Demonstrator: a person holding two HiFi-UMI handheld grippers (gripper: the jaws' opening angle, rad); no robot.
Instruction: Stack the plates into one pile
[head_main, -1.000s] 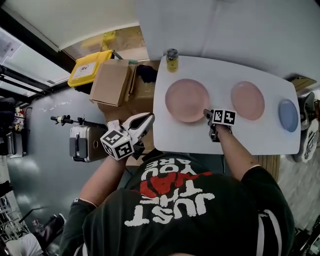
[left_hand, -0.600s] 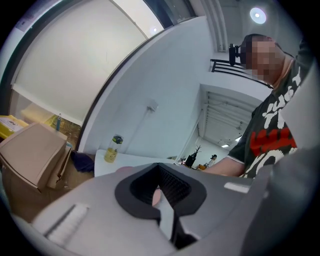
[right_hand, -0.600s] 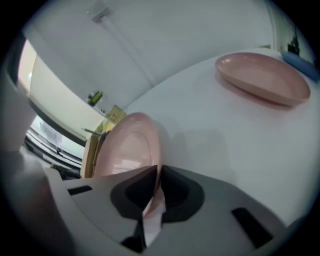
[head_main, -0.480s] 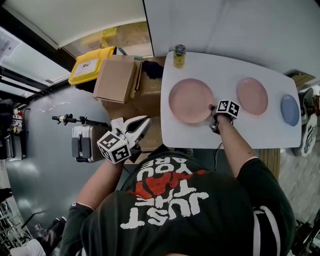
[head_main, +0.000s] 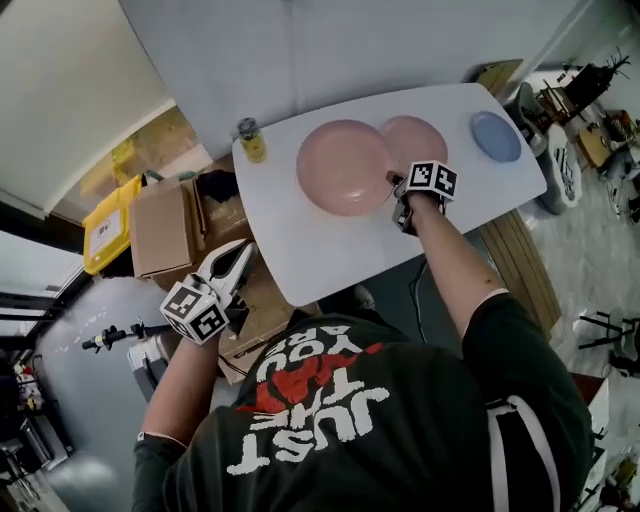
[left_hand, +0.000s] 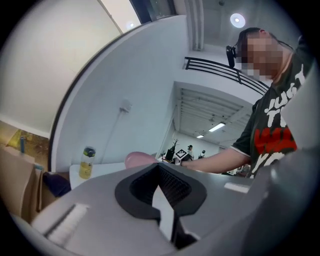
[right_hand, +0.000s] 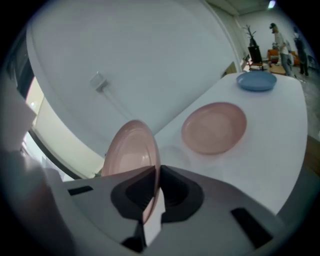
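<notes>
My right gripper (head_main: 393, 182) is shut on the near rim of the large pink plate (head_main: 345, 165); its jaws have just closed with that rim between them. In the right gripper view the large pink plate (right_hand: 131, 155) stands tilted up off the white table (right_hand: 270, 150), edge-on between the pads of my right gripper (right_hand: 154, 175). Its far edge overlaps the smaller pink plate (head_main: 420, 138), which lies flat, as does the smaller pink plate (right_hand: 214, 127) seen ahead of the jaws. A blue plate (head_main: 496, 135) rests at the table's far right end. My left gripper (head_main: 238, 258) hangs off the table's left side, shut and empty.
A small yellow bottle (head_main: 250, 140) stands at the table's (head_main: 300, 250) far left corner. Cardboard boxes (head_main: 165, 228) and a yellow bin (head_main: 105, 232) sit on the floor left of the table. Chairs and clutter crowd the right end.
My right gripper has closed on the large pink plate's rim, lifted it and carried it right until it overlaps the smaller pink plate. The left gripper stayed beside the table.
</notes>
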